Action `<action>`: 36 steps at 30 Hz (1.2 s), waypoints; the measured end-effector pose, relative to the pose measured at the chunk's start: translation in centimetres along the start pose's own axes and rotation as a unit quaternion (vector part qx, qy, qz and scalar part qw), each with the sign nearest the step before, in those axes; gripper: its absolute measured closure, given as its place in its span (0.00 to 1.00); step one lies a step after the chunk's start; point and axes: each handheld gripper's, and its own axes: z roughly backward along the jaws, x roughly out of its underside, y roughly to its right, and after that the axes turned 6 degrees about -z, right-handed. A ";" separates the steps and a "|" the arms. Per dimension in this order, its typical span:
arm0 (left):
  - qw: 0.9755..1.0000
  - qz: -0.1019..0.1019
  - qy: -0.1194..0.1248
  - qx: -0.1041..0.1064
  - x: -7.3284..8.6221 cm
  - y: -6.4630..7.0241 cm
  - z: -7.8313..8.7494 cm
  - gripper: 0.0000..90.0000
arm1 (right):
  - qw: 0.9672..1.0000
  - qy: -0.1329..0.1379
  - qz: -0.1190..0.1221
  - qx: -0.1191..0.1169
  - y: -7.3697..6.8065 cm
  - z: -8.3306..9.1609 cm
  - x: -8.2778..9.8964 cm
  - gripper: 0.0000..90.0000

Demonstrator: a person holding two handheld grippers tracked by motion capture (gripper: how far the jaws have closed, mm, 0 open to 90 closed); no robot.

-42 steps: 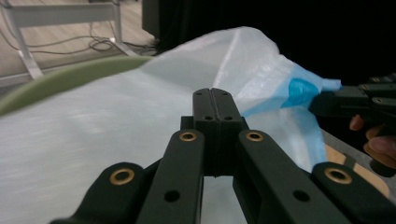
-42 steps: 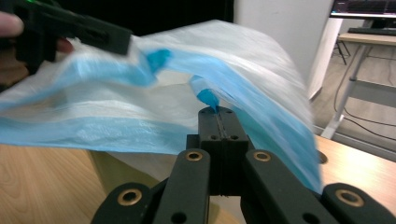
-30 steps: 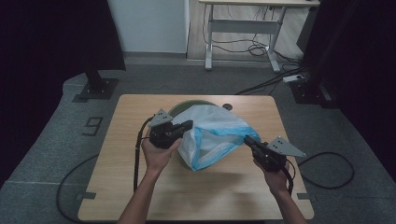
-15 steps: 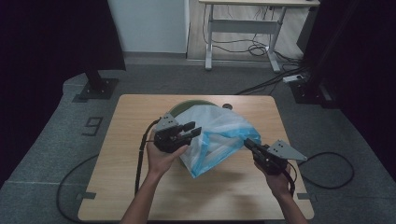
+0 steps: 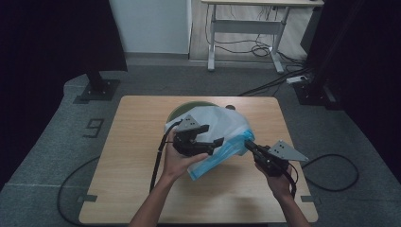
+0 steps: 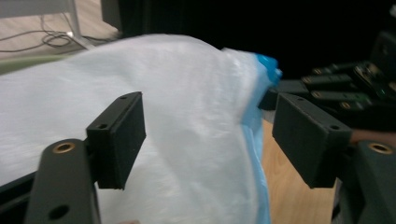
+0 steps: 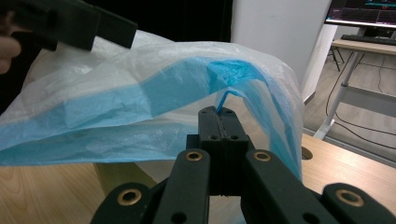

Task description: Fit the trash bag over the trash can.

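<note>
Bag (image 5: 222, 137) translucent white, blue edge; claws (image 5: 250, 145) black; table (image 5: 137, 137) light wood

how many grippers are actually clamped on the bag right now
1. The right gripper is shut on the blue edge of the plastic bag at its right side. The left gripper, jaws just opened, straddles the bag's left part without pressing it.

The bag (image 7: 140, 102) looks like thin, glossy, crinkled plastic, perhaps frosted, on a smooth matt wooden table (image 5: 132, 142).
</note>
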 end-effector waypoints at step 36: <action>0.995 0.065 0.077 -0.015 -0.1 -4.0 2.7 1.00 | 1.000 -0.006 -0.009 0.020 0.8 -0.7 -0.3 0.98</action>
